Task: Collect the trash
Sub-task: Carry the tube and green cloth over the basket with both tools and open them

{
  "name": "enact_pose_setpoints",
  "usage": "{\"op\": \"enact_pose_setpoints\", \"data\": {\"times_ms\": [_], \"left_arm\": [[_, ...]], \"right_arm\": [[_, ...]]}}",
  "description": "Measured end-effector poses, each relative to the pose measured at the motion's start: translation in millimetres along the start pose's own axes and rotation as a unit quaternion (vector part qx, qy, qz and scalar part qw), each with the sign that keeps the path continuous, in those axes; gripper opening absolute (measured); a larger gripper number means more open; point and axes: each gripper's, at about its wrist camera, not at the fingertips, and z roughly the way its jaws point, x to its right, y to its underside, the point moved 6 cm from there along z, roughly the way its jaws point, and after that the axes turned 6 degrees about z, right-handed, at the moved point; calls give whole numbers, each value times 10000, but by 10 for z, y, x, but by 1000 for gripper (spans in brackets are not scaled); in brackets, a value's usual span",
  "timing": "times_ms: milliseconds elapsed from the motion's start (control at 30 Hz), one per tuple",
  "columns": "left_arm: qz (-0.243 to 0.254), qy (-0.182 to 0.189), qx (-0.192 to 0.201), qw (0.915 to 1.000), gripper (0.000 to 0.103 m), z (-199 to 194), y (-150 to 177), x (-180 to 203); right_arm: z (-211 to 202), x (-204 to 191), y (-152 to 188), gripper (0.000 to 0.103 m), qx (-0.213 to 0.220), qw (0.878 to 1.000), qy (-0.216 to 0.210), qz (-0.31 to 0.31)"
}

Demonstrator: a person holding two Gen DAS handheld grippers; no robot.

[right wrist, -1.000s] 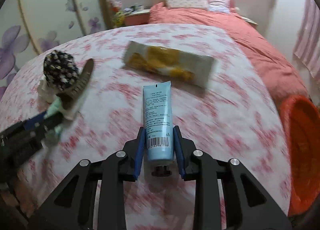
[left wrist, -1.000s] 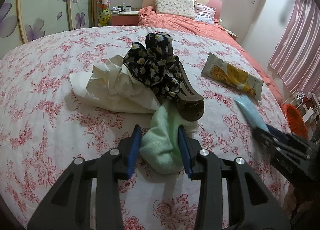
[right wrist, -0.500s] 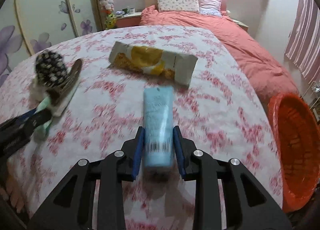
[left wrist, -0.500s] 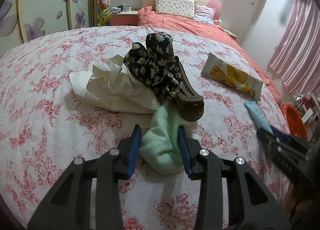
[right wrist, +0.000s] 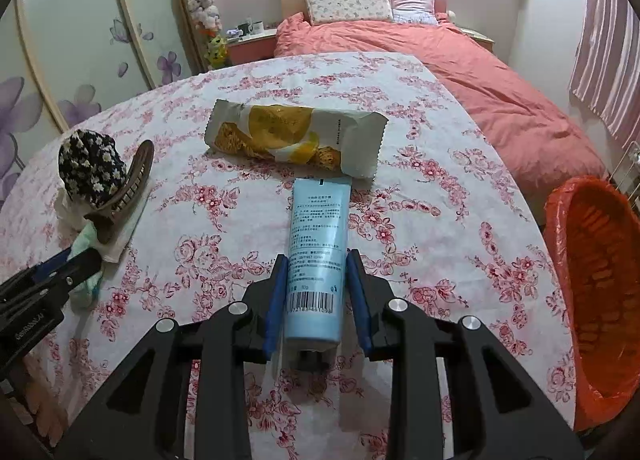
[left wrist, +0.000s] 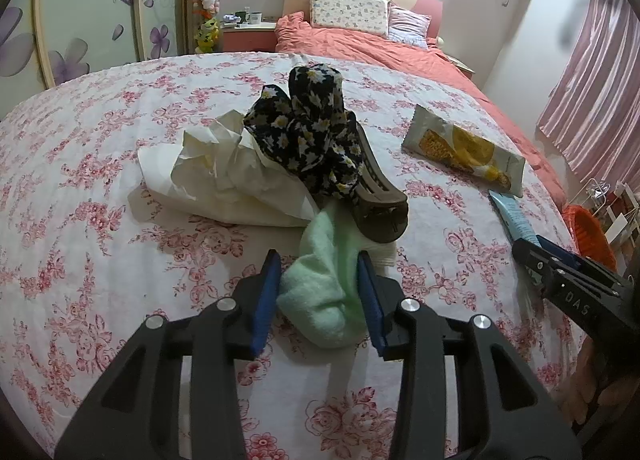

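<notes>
Snack wrapper [right wrist: 296,137] at 12 o'clock of blue tube [right wrist: 318,256]; orange bin [right wrist: 596,288] at 3 o'clock. Right gripper [right wrist: 318,292] clamps the tube on the floral cloth [right wrist: 420,219]. Left gripper [left wrist: 318,292] pinches green cloth [left wrist: 324,292]; hair claw [left wrist: 376,199] beyond.

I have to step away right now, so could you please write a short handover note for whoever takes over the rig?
Left tool: shut on the green cloth, at the near end of the pile.
Right tool: shut on the blue tube, cap end towards the camera.
On the floral cover: crumpled white paper, a dark floral fabric and a brown hair clip piled together; a snack wrapper just beyond the tube.
Orange-lined bin: off the bed's right edge; no trash visible inside.
Left: drop both held items into the bin, then collect the paper and wrapper.
</notes>
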Motion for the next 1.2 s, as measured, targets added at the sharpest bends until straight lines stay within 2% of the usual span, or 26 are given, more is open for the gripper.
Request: {"op": "enact_pose_setpoints", "data": {"times_ms": [100, 200, 533, 600, 667, 733, 1200], "left_arm": [[7, -6, -2, 10000, 40, -1, 2, 3], [75, 3, 1, 10000, 44, -5, -1, 30], [838, -415, -163, 9955, 46, 58, 22, 315], [880, -399, -157, 9952, 39, 66, 15, 332], [929, -404, -129, 9948, 17, 65, 6, 360], [929, -363, -104, 9950, 14, 52, 8, 372], [708, -193, 636, 9953, 12, -633, -204, 369]], "right_arm": [[-5, 12, 0, 30, -2, 10000, -62, 53], [-9, 13, 3, 30, 0, 10000, -13, 3], [-28, 1, 4, 31, -5, 10000, -53, -58], [-30, -6, 3, 30, -7, 10000, -49, -82], [-41, 5, 7, 29, -6, 9999, -123, -45], [-63, 15, 18, 29, -14, 9998, -212, 28], [-635, 52, -100, 29, 455, 9975, -496, 205]]}}
